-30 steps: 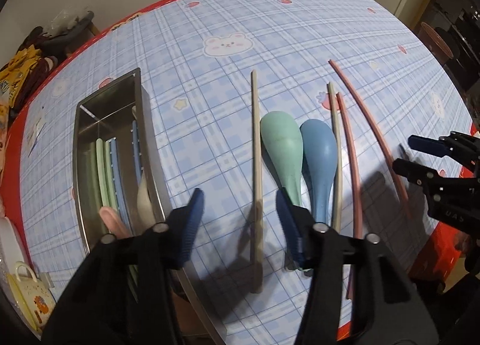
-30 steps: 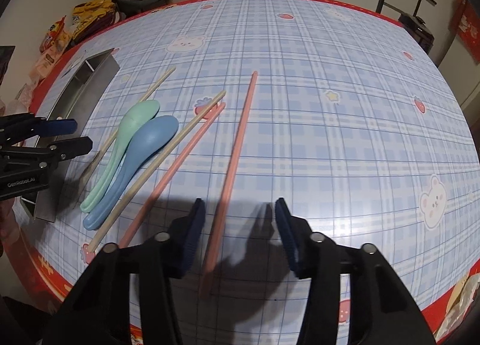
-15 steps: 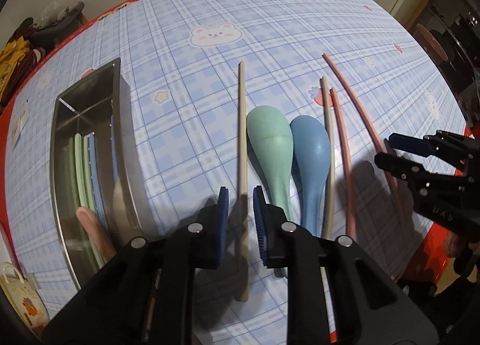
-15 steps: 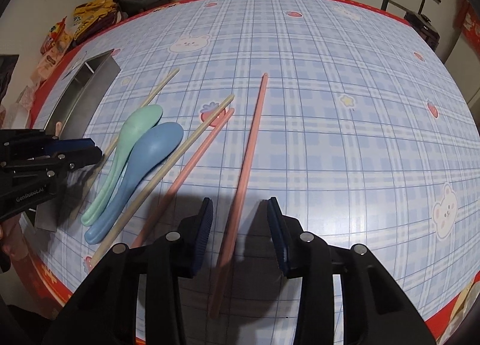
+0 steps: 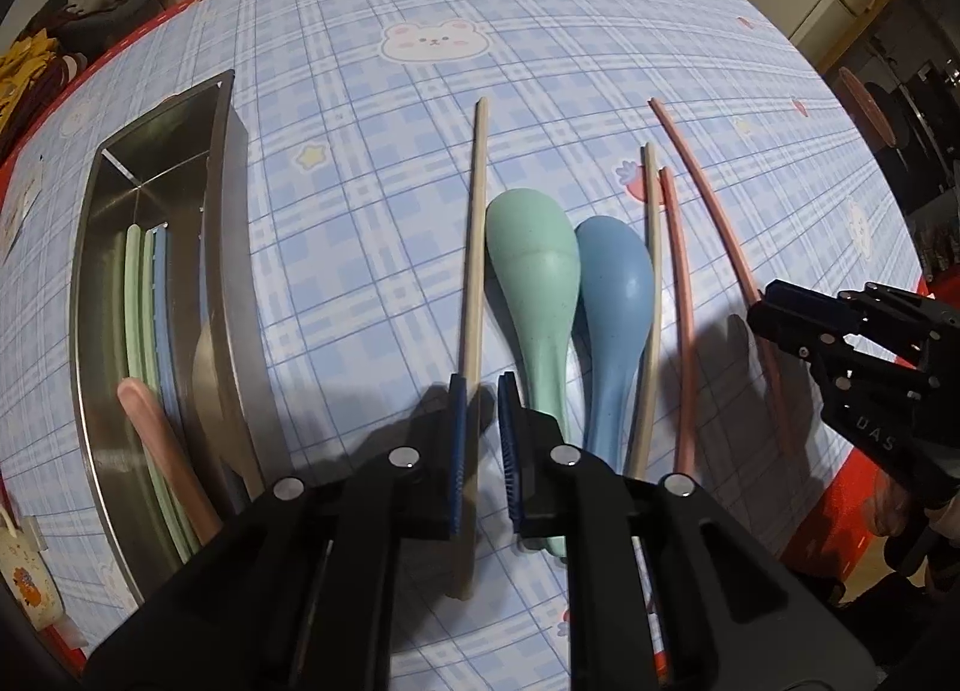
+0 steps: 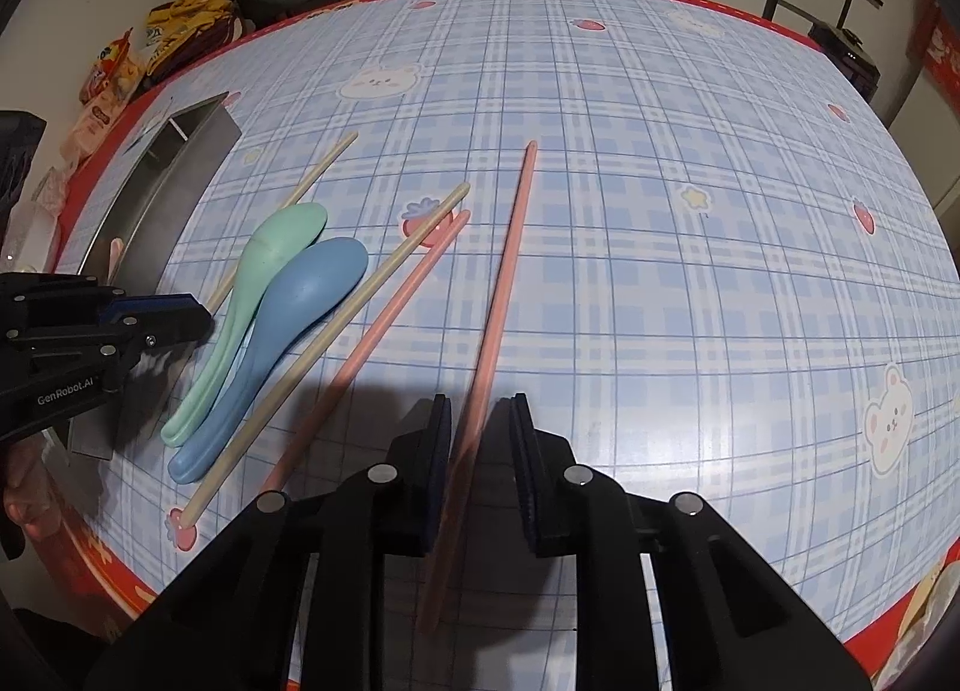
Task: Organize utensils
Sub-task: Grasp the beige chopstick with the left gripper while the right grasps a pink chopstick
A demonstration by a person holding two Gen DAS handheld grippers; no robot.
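Left gripper (image 5: 480, 427): closing around beige chopstick (image 5: 474, 247), pads not visibly clamping. Right gripper (image 6: 478, 439): likewise around pink chopstick (image 6: 504, 283). Destination, steel tray (image 5: 225, 247), lying at nine o'clock.

A: Chopsticks on cloth, how many?
B: 4 tot. 2 beige chopsticks (image 5: 474, 247), 2 pink chopsticks (image 5: 678, 295).
A: Spoons?
B: 2. 1 green spoon (image 5: 528, 271), 1 blue spoon (image 5: 612, 295).
A: Containers?
B: 1 steel tray (image 5: 231, 211).
A: Inside it?
B: 2 green sticks (image 5: 135, 301), at least 1 blue stick (image 5: 161, 295), 1 pink handle (image 5: 159, 439). Rest too hidden to count.
A: So loose on cloth?
B: 6 pcs: 4 sticks + 2 spoons.
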